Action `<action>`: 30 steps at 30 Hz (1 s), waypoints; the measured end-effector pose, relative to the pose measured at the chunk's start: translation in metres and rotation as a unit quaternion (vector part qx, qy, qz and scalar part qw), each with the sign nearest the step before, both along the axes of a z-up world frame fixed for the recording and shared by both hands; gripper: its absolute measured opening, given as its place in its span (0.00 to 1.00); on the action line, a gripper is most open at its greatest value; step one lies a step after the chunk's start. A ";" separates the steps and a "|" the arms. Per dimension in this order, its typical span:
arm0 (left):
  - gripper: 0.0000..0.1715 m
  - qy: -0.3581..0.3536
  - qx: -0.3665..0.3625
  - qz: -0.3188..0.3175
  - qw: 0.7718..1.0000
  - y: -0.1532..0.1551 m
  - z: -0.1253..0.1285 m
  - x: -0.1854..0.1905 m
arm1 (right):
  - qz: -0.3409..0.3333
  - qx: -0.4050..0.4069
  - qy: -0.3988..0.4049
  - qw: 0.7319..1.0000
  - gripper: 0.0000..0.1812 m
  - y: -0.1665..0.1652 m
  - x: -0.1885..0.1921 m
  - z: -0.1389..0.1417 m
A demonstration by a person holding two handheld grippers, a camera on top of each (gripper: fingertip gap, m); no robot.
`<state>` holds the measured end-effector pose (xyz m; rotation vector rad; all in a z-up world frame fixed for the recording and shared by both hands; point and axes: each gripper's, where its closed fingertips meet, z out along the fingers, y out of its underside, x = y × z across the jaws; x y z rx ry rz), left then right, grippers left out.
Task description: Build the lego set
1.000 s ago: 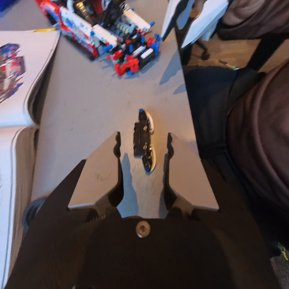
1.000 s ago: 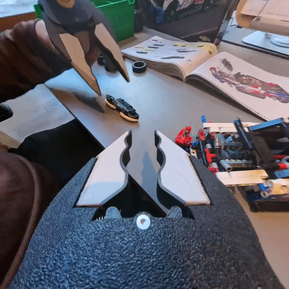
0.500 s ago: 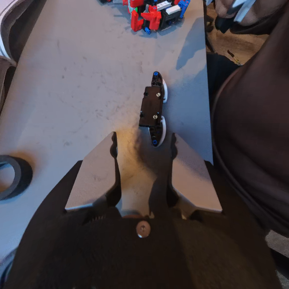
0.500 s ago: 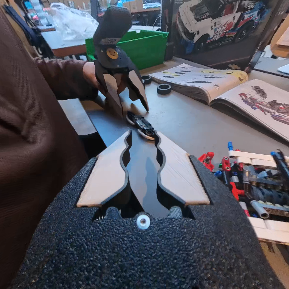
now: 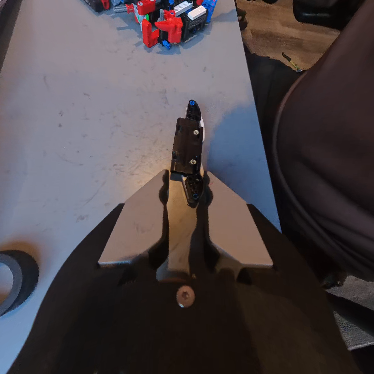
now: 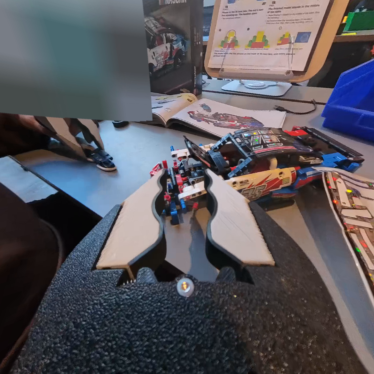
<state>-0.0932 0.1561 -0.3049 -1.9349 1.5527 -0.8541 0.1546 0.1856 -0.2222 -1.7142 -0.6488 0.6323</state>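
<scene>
A small black and white sub-assembly (image 5: 187, 149) with blue pins lies on the grey table (image 5: 81, 121) near its right edge. My left gripper (image 5: 185, 176) is open with narrowed jaws. The piece's near end lies between the fingers, against the right finger and with a gap to the left one. The right wrist view shows this gripper over the piece (image 6: 103, 162) at the left. My right gripper (image 6: 185, 174) is open and empty, its tips on either side of the front end of the partly built lego car (image 6: 263, 162). The car's red and blue front (image 5: 168, 26) shows in the left wrist view.
An open instruction booklet (image 6: 222, 117), the set's box (image 6: 174, 46) and a sheet on a stand (image 6: 263, 34) are behind the car. A blue bin (image 6: 354, 101) and a sticker sheet (image 6: 354, 202) are at the right. A black tyre (image 5: 12, 277) lies at the left. The person's brown clothing (image 5: 323, 141) borders the table edge. Left tips to right tips: about 25 centimetres.
My left gripper has moved forward over the sub-assembly's near end and its jaws have narrowed. My right gripper has swung right, from the sub-assembly to the car's front.
</scene>
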 end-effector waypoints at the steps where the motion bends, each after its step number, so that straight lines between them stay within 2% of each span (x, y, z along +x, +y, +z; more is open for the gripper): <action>1: 0.17 0.001 0.002 -0.003 1.000 0.000 0.000 0.001 | 0.008 -0.002 0.003 1.000 0.20 -0.003 -0.003 0.000; 6: 0.12 0.000 -0.010 -0.031 0.999 -0.002 0.000 0.008 | 0.041 -0.011 -0.009 0.999 0.19 -0.018 -0.019 -0.006; 9: 0.19 -0.008 -0.032 -0.040 0.999 -0.002 0.001 0.008 | 0.064 -0.012 -0.026 0.998 0.19 -0.030 -0.030 -0.011; 11: 0.35 -0.014 -0.019 -0.021 1.000 0.009 0.004 0.006 | 0.071 -0.007 -0.043 0.997 0.19 -0.036 -0.035 -0.014; 15: 0.38 -0.036 0.010 -0.033 0.999 0.015 0.011 0.008 | 0.062 0.012 -0.058 0.996 0.19 -0.035 -0.033 -0.013; 18: 0.38 0.000 0.013 -0.057 0.998 0.010 0.000 0.014 | 0.030 0.021 -0.044 0.998 0.19 -0.022 -0.018 -0.006; 20: 0.33 0.003 0.026 -0.083 0.996 0.006 -0.001 0.019 | -0.002 0.038 -0.031 0.999 0.18 -0.010 -0.003 0.002; 23: 0.17 0.002 0.024 -0.117 0.993 0.005 -0.001 0.024 | -0.052 0.052 -0.009 0.997 0.19 0.009 0.023 0.010; 27: 0.16 -0.001 0.005 -0.145 0.989 0.008 -0.001 0.028 | -0.101 0.055 0.008 0.993 0.19 0.026 0.047 0.010; 30: 0.16 0.000 0.020 -0.154 0.988 0.011 -0.001 0.032 | -0.125 0.055 0.006 0.991 0.18 0.034 0.059 0.007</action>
